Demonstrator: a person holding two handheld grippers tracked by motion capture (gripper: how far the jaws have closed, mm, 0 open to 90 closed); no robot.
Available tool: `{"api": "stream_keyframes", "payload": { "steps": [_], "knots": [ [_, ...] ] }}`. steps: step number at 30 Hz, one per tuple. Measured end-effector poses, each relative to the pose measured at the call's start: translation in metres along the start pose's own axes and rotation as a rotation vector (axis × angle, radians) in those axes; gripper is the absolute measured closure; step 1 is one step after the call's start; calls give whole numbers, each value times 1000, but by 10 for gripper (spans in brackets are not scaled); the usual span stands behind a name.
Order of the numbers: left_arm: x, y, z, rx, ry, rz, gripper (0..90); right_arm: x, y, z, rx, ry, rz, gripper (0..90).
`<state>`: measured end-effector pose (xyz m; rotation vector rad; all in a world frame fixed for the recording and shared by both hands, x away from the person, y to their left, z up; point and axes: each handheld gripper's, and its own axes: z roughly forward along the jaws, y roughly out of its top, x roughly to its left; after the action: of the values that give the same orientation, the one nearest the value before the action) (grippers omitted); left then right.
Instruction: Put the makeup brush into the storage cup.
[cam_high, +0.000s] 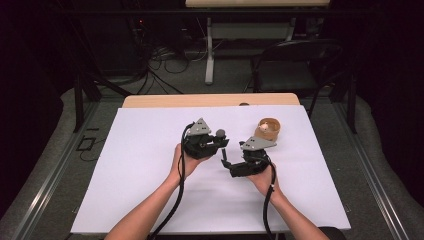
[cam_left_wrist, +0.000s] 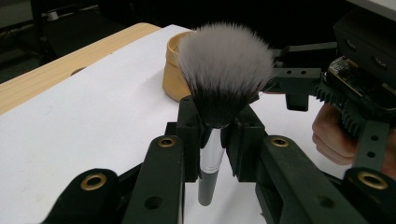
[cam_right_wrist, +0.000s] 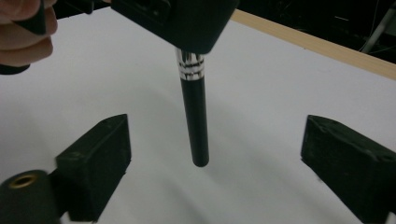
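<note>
Left gripper (cam_left_wrist: 215, 135) pinching makeup brush (cam_left_wrist: 224, 70) upright, bristles at twelve o'clock; right gripper (cam_right_wrist: 215, 158) jaws spread around its black handle.

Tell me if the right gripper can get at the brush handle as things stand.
Probably yes: the right gripper stands open with the brush handle hanging free between its jaws, while the left gripper clamps the brush higher up.

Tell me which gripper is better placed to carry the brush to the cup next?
Left, probably: the left gripper is already shut on the brush, bristles up. The right gripper is open, its jaws apart from the handle. The cup stands nearby.
</note>
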<state>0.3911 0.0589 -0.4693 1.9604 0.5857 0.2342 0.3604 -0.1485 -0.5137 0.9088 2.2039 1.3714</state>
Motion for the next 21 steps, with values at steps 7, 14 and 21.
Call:
{"api": "stream_keyframes", "payload": {
  "steps": [7, 14, 21],
  "knots": [
    [0, 1, 3, 1, 7, 2, 773, 2, 6, 3, -24, 3, -14, 378],
    [-2, 2, 6, 2, 8, 9, 772, 5, 8, 5, -22, 13, -35, 607],
    [-3, 1, 7, -10, -2, 7, 772, 4, 8, 4, -24, 5, -42, 763]
  ]
}}
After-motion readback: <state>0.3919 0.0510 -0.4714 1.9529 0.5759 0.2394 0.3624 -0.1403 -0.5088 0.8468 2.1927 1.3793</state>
